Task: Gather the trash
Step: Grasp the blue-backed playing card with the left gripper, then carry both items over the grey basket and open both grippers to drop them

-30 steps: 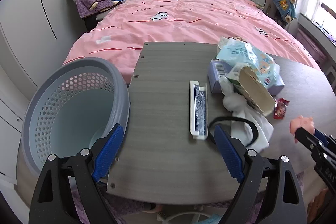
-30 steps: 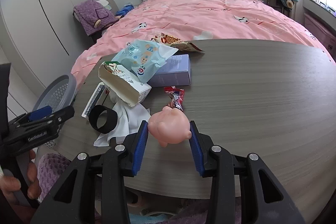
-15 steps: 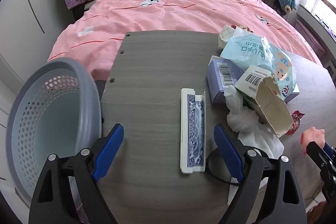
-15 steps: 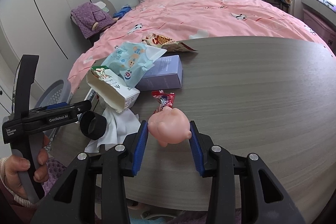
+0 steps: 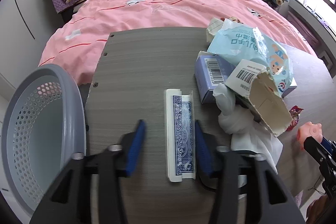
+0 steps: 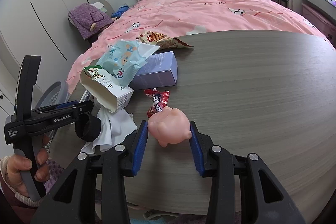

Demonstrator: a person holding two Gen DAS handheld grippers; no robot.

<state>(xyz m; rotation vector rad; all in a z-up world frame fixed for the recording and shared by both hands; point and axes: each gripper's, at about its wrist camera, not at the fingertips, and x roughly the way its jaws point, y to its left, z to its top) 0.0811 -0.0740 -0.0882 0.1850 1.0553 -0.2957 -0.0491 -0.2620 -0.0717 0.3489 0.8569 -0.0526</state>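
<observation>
**Left gripper closing on the card box beside the bin**

The card box (image 5: 181, 135) lies flat near the table's left end, its long side running away from the holder, and that is why the left gripper (image 5: 168, 144) comes at it lengthwise from above: the two blue pads can straddle the narrow width. The jaws have just been closing, with the box between them. The right pad sits at the box's edge; the left pad is blurred and a strip of bare table shows between it and the box, so I judge the grip not yet made.

The bin (image 5: 69, 98) stands just off the table's left edge, close to the box, so a short swing to the left should drop it in.

To the right of the box the rest of the trash is heaped together: a white tissue (image 5: 241, 129), a torn carton (image 5: 264, 106) lying on top of it, a blue wrapper (image 5: 252, 49) draped over a purple box (image 5: 210, 77), and a red candy wrapper (image 6: 157, 102) a little apart. A black ring (image 6: 88, 127) rests on the tissue's near edge.

The right gripper (image 6: 169, 135) hangs above the table (image 6: 252, 87) with a pink toy pig (image 6: 170, 127) clamped between its pads, half closed around it. It looks parked there, out of the left hand's way.
</observation>
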